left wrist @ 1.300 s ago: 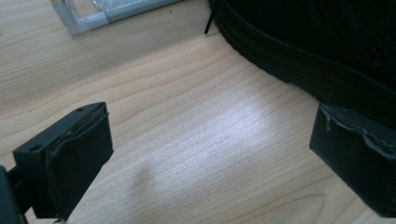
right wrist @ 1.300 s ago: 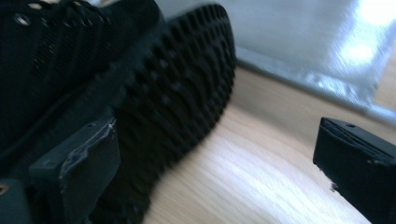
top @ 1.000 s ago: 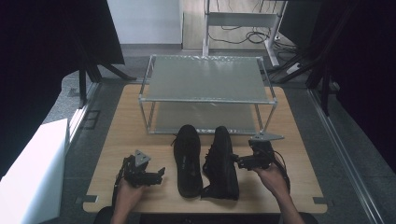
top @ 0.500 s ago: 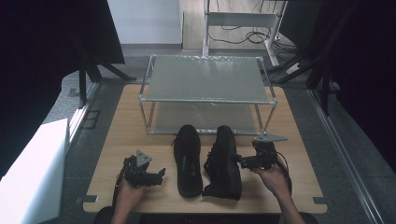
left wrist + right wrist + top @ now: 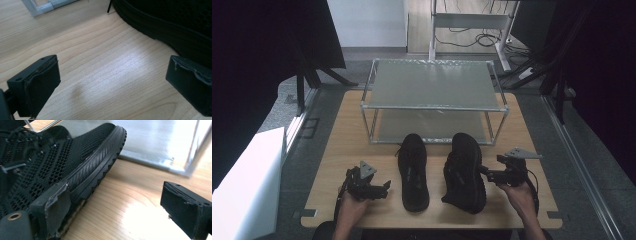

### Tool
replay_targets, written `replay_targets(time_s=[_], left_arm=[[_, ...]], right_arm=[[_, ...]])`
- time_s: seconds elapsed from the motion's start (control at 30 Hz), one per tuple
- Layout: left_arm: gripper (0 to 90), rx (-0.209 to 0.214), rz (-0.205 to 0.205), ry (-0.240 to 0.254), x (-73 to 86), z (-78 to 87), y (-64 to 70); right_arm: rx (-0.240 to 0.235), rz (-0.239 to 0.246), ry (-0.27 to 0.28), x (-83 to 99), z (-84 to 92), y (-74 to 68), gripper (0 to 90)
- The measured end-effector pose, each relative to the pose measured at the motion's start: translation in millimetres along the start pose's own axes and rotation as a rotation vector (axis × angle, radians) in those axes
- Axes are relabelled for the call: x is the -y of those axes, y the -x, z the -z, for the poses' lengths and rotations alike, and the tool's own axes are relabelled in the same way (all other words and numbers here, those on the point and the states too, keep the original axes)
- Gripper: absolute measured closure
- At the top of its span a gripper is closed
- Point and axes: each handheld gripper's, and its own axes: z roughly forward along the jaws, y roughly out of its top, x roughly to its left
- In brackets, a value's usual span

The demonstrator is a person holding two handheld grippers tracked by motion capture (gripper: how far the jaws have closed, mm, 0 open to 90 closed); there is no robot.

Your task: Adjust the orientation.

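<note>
Right tongs (image 5: 486,173) slide in against the right shoe (image 5: 464,171), jaws just narrowing yet gaping, gripping nothing; left tongs (image 5: 384,186) idle, released. Soft mesh, light: grab the collar.

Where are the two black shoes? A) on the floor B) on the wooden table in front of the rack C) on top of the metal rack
B: both shoes lie on the wooden table, in front of the metal rack.

Floor (image 5: 337,85): grey, around wooden table (image 5: 357,130).
Behind table: white wall (image 5: 367,22), cables (image 5: 472,35).
Left of table: white panel (image 5: 247,180).
</note>
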Motion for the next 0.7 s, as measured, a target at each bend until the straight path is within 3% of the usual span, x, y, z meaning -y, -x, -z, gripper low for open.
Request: replay_targets(time_s=[0.1, 0.2, 0.23, 0.37, 0.7], left_arm=[[0.0, 0.004, -0.003, 0.001, -0.2, 0.1, 0.4], [0.0, 0.007, -0.002, 0.003, -0.2, 0.3, 0.4], [0.0, 0.007, -0.002, 0.002, -0.3, 0.2, 0.4], [0.0, 0.010, 0.001, -0.003, -0.4, -0.1, 0.6], [0.0, 0.004, 0.007, -0.005, -1.5, 2.4, 0.2]], right_arm=[[0.009, -0.025, -0.017, 6.0, 2.6, 11.2, 10.6], [0.048, -0.029, -0.046, 11.6, 4.9, 22.2, 13.8], [0.064, -0.053, -0.052, 15.1, 6.9, 30.4, 13.5], [0.079, -0.086, -0.048, 19.5, 11.7, 40.9, 13.3], [0.065, -0.133, -0.029, 24.9, 15.7, 43.2, 11.6]])
